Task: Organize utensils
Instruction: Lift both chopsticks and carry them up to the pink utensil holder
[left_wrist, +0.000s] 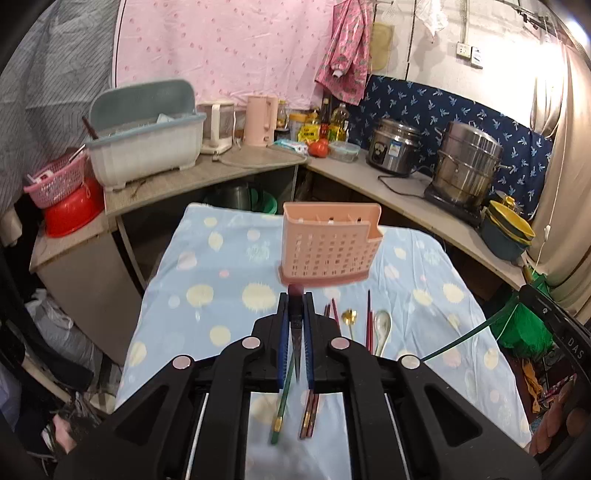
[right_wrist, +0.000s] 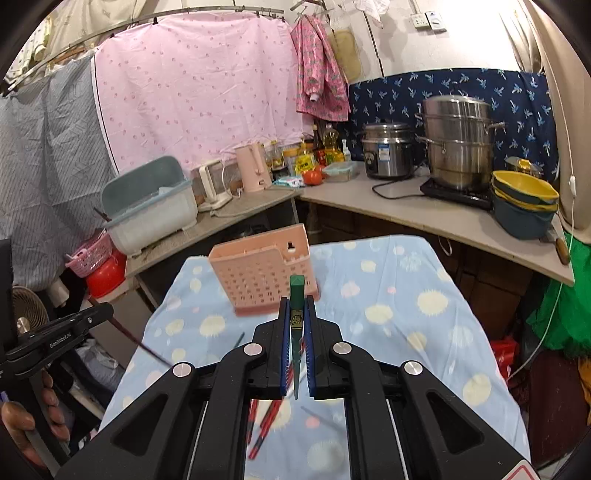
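Observation:
A pink perforated utensil holder (left_wrist: 328, 245) stands at the far end of the blue spotted tablecloth (left_wrist: 221, 280); it also shows in the right wrist view (right_wrist: 264, 271). My left gripper (left_wrist: 295, 295) is shut on a dark maroon chopstick (left_wrist: 295, 325), its tip just short of the holder's base. My right gripper (right_wrist: 296, 301) is shut on a green chopstick (right_wrist: 296, 306), raised above the cloth in front of the holder. On the cloth lie a green chopstick (left_wrist: 279, 413), red chopsticks (left_wrist: 369, 325), a gold spoon (left_wrist: 349, 319) and a white spoon (left_wrist: 383, 328).
An L-shaped counter (left_wrist: 369, 177) behind the table carries a dish bin (left_wrist: 147, 136), a pink kettle (left_wrist: 260, 120), bottles, a rice cooker (left_wrist: 395, 147) and a steamer pot (left_wrist: 465, 162). Stacked bowls (right_wrist: 524, 203) sit at the counter's right end. Red chopsticks (right_wrist: 266, 421) lie below my right gripper.

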